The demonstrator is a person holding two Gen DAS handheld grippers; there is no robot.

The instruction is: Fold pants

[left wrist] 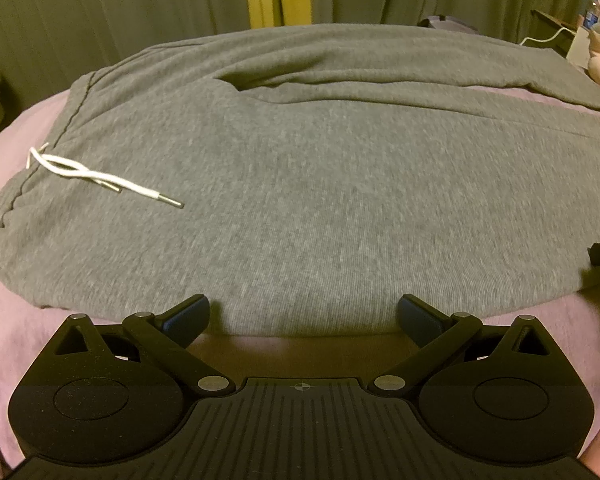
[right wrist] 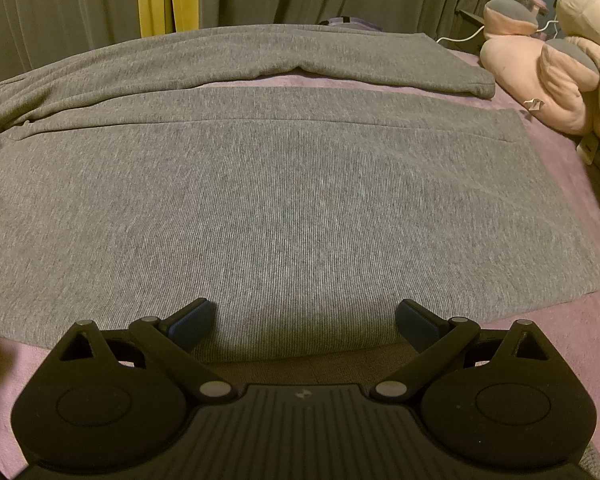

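1. Bed (left wrist: 16,344) – pink cover, takes up most of both views. Curtains (left wrist: 100,20) behind it, with a yellow strip between the panels.
2. Pants (left wrist: 300,184) – grey, laid flat across the bed. Waistband at the left in the left wrist view, legs running to the right. The near leg lies flat and smooth; the far leg is rumpled, with a fold along it. Hem of the near leg shows in the right wrist view, short of the bed edge.
3. Plush toys (right wrist: 552,80) – pink and grey, on the bed at the far right, just past the leg hems, not touching the pants.
4. Left tongs (left wrist: 303,316) – open wide, empty, at the near edge of the pants by the hip, blue pads either side of the fabric edge.
5. Right tongs (right wrist: 306,320) – open wide, empty, over the near edge of the near leg.
6. Drawstring (left wrist: 100,176) – white, metal tips, lying loose on the pants by the waistband.
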